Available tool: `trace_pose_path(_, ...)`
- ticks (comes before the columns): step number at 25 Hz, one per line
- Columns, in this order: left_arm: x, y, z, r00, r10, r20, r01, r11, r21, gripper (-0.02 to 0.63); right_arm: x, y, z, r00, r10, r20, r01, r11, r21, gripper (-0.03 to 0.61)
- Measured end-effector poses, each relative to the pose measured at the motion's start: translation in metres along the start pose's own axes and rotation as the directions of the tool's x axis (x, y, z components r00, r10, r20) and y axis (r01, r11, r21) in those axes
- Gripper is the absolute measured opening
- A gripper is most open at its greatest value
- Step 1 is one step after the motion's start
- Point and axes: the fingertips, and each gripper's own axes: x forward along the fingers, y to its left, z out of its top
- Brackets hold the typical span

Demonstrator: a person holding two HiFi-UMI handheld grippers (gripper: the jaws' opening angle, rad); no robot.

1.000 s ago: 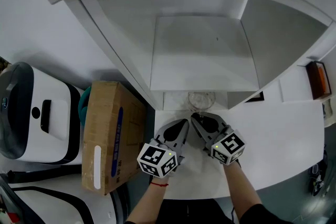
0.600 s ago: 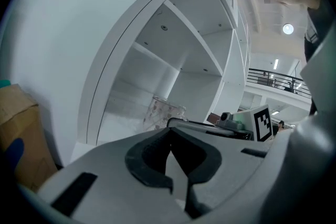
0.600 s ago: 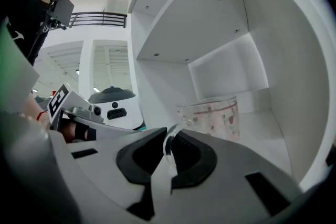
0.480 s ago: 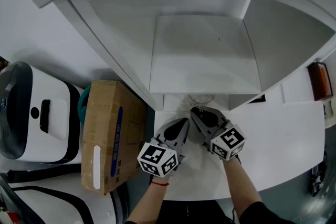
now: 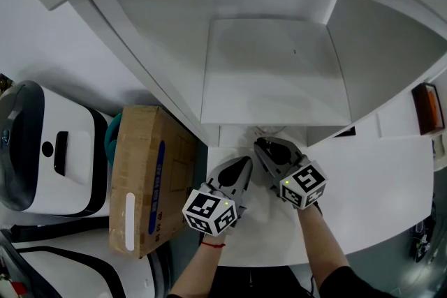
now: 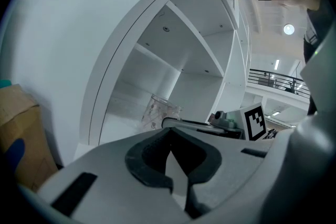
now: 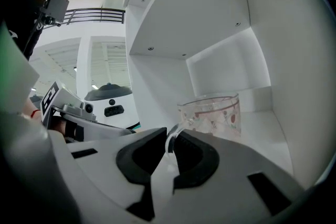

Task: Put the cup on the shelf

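A brown cardboard box (image 5: 143, 178) lies on its side to the left of the white table (image 5: 377, 185), with a blue stripe and a white label along its top face. Beyond it stands a rounded white-and-black machine (image 5: 42, 150), and something teal (image 5: 110, 139) shows between the two. Black straps (image 5: 42, 234) run below the machine. A small orange-brown object (image 5: 427, 107) sits at the far right edge.

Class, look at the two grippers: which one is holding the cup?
The right gripper: its jaws are shut on the handle of the patterned glass cup. The left gripper has its jaws together with nothing between them.
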Motion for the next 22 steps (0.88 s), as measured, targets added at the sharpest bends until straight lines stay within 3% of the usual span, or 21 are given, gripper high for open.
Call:
trace_pose_path(9,-0.005,-0.005,-0.002,1.000,-0.009,-0.004,0.009,1.000,0.000,0.005,-0.005,-0.001,-0.006,0.999,-0.045,-0.029,0.045,0.999,-0.001,0.028)
trace_pose_path(15,-0.006,-0.007,-0.002,1.000,-0.017,-0.004,0.017,1.000,-0.001,0.005,-0.007,0.000,-0.009,0.997,-0.050,-0.056,0.050,0.999,-0.001,0.078)
trace_pose_path(22,-0.007,-0.008,-0.002,1.000,-0.021,-0.004,0.021,1.000,-0.001,0.005,-0.015,-0.005,-0.008,0.994,-0.087,-0.061,0.087,0.996,-0.007,0.086)
